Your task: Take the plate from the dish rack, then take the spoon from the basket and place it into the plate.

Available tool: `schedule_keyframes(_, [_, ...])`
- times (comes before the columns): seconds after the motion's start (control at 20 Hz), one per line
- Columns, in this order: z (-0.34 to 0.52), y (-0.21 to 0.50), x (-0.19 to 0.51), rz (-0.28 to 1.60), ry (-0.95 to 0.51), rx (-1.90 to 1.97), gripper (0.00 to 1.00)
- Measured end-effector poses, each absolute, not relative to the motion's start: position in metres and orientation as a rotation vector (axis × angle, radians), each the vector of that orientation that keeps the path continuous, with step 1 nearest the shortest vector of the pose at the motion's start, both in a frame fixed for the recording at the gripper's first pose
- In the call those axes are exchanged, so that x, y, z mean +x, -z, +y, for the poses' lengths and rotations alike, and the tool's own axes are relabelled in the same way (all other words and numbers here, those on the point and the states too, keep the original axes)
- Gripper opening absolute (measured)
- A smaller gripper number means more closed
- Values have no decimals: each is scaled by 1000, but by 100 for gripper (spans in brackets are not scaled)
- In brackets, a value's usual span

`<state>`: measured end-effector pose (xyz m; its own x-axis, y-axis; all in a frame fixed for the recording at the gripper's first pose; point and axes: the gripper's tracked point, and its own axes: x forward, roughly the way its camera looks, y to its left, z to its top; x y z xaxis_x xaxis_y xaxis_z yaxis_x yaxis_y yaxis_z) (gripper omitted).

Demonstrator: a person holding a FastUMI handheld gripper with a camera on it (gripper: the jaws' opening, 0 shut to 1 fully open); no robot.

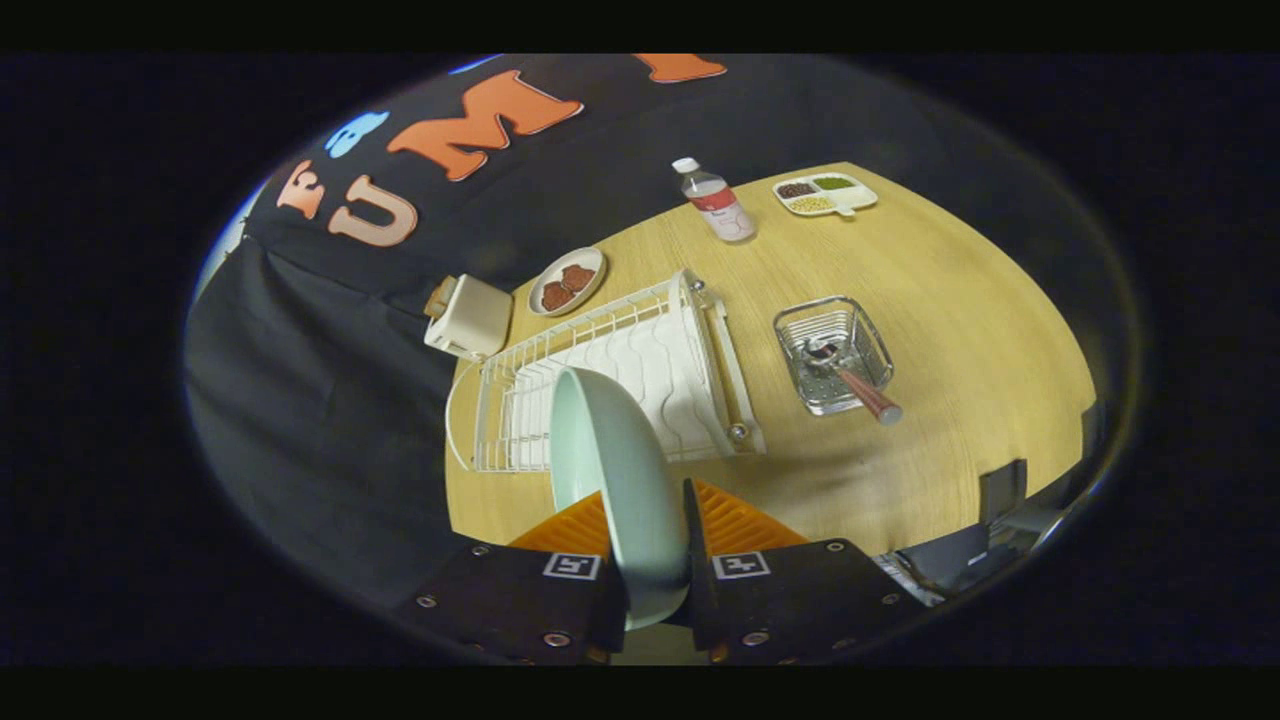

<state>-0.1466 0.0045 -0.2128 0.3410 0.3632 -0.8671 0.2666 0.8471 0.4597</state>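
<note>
In the gripper view, the gripper (655, 545) has its two orange ribbed fingers (735, 520) closed against the pale green plate (615, 470), one finger on each face, so the tongs are grasping the plate by its near edge. The plate stands on edge between the fingers and rises ahead of them, its upper rim overlapping the near end of the white wire dish rack (610, 375). Whether the plate has any contact with the rack cannot be told.

The rack lies just beyond the fingers on the wooden table (950, 330), with a white wavy drain mat inside it. Beyond the fingers and off to their right sits the clear basket (835, 355), well apart from the rack; the spoon (850, 375) lies in it, bowl inside and reddish-brown handle sticking out over the near wall.

Farther beyond the rack stand a white toaster (468, 318), a small dish of brown food (567, 281), a clear bottle (715, 200) with a white cap and a divided tray (825, 194) holding dark, green and yellow portions.
</note>
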Motion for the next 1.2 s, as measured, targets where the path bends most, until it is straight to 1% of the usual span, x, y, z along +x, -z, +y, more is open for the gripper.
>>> schedule_keyframes(0.35, [-6, 239, -186, 1226, -143, 697, 26])
schedule_keyframes(0.65, [-1, 276, -214, 1223, -209, 792, 27])
schedule_keyframes(1.0, [5, 330, -223, 1243, -207, 860, 26])
schedule_keyframes(1.2, [12, 351, -229, 1297, -211, 823, 26])
